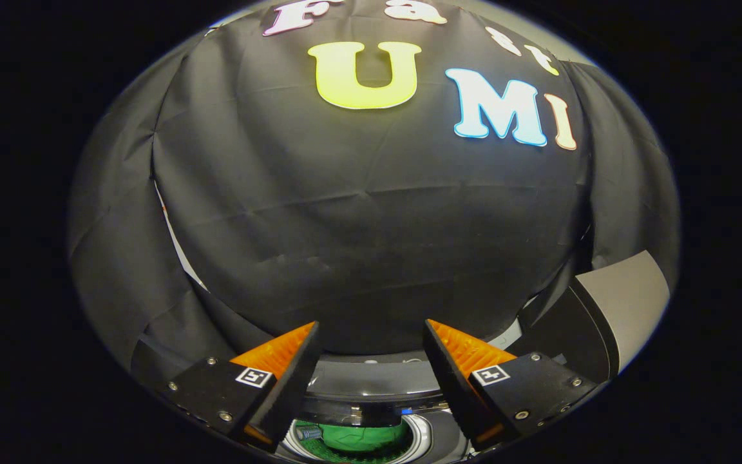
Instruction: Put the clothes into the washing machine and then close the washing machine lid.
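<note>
My gripper (371, 332) is open, with a wide gap and nothing between its fingers. It hangs above the washing machine (377, 381), whose dark top panel runs between and just below the fingertips. Under the fingers the round drum opening shows, with a green garment (358, 436) lying inside it. The machine's lid (622, 309) stands raised to the right of the right finger, its grey face turned toward me.
The booth's black cloth wall (371, 212) rises close behind the machine. A pale strip of backing (178, 248) shows at a seam in the cloth beyond the left finger.
</note>
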Demonstrator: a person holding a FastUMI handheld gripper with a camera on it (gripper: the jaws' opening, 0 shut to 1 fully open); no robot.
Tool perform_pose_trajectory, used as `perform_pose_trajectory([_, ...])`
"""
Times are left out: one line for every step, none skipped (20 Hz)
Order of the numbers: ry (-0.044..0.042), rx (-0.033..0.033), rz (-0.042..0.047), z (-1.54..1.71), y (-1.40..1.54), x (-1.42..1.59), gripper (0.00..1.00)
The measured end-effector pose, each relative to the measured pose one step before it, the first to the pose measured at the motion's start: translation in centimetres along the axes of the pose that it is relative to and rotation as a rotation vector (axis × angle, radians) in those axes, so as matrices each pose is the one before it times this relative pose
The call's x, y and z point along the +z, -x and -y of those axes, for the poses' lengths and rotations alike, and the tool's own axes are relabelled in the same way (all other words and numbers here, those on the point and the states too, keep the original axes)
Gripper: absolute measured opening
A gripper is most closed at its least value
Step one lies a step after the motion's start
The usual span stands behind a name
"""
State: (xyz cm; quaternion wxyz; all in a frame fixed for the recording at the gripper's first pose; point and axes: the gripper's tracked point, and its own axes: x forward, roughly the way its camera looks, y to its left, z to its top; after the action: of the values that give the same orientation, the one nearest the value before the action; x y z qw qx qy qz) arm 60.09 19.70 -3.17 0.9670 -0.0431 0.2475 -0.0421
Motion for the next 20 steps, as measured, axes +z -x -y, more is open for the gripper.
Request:
perform_pose_trajectory([0.00029, -0.00105, 0.00568, -0.014, 0.206, 0.008, 0.97])
perform_pose_trajectory([0.0004, -0.00111, 0.00609, 0.011, 0.277, -0.165, 0.97])
perform_pose_trajectory([-0.00016, -0.00019, 0.00368, -0.008, 0.21, -0.108, 0.97])
perform_pose_trajectory([-0.00045, -0.00108, 0.00731, -0.02, 0.234, -0.177, 0.97])
perform_pose_trajectory([0.00045, -0.00041, 0.00506, -0.021, 0.248, -0.118, 0.97])
perform_pose_trajectory([0.00054, -0.00008, 0.00544, 0.012, 0.208, -0.169, 0.97])
perform_pose_trajectory([0.00026, 0.00032, 0.00579, 0.015, 0.188, -0.083, 0.97])
perform_pose_trajectory([0.00065, 0.00021, 0.00475, -0.022, 0.292, -0.173, 0.97])
perform_pose_trajectory([0.00022, 0.00085, 0.00398, 0.024, 0.244, -0.156, 0.97])
perform_pose_trajectory([0.00231, 0.00296, 0.00118, -0.142, 0.343, -0.232, 0.97])
perform_pose_trajectory([-0.00048, 0.00183, 0.00686, 0.014, 0.273, -0.179, 0.97])
perform_pose_trajectory([0.00088, 0.00114, 0.00895, 0.022, 0.314, -0.18, 0.97])
perform_pose_trajectory([-0.00133, -0.00091, 0.01012, 0.006, 0.295, -0.126, 0.97])
perform_pose_trajectory([-0.00137, -0.00162, 0.00722, 0.02, 0.22, -0.161, 0.97])
perform_pose_trajectory([0.0003, -0.00159, 0.00592, -0.003, 0.183, -0.228, 0.97])
perform_pose_trajectory([0.00189, -0.00031, 0.00424, -0.068, 0.395, -0.276, 0.97])
perform_pose_trajectory([-0.00033, 0.00034, 0.00386, -0.01, 0.304, -0.248, 0.97])
perform_pose_trajectory([0.00086, 0.00077, 0.00157, -0.069, 0.545, -0.544, 0.97])
perform_pose_trajectory([0.00064, -0.00083, 0.00487, 0.006, 0.639, -0.653, 0.97])
perform_pose_trajectory([-0.00061, -0.00236, 0.0129, 0.068, 0.879, -0.728, 0.97])
